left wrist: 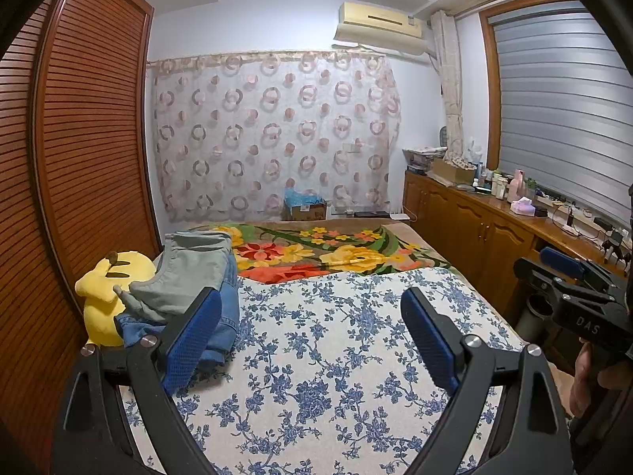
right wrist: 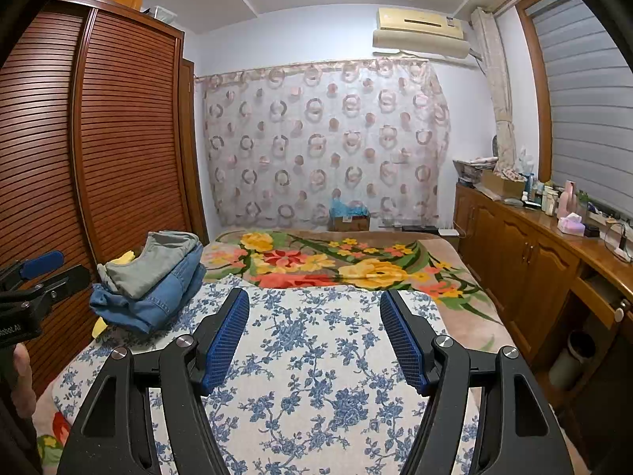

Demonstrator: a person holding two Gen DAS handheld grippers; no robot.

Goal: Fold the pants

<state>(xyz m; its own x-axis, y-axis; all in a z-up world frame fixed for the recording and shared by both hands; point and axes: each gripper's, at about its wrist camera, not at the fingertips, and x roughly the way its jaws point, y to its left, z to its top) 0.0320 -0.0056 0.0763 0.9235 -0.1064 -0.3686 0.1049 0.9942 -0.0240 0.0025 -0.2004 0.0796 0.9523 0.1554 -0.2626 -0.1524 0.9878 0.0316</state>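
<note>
- At the bottom of each wrist view, your tools hang over the bed with nothing in them: the left tool [left wrist: 312, 332] has its blue pads spread wide, and the right tool [right wrist: 314, 336] is likewise parted and empty.
- Directly under both tools lies the blue-flowered cloth [left wrist: 336, 356], flat and bare, so you have open room there to lay something out.
- Up and to the left of both tools sits the stack of pants [right wrist: 152, 277], grey-green pair on top of blue denim, resting at the left side of the bed against a yellow plush toy [left wrist: 103, 297].
- Your left tool is the nearer one, I judge: in its view the stack sits just behind the left pad [left wrist: 194, 336].
- The stack's long axis seems to run away from you, toward the far wall.
- Mind the edges: the louvred wardrobe [right wrist: 118, 138] stands close on the left behind the stack, and the bed drops off on the right toward the wooden cabinets [left wrist: 474, 229].
</note>
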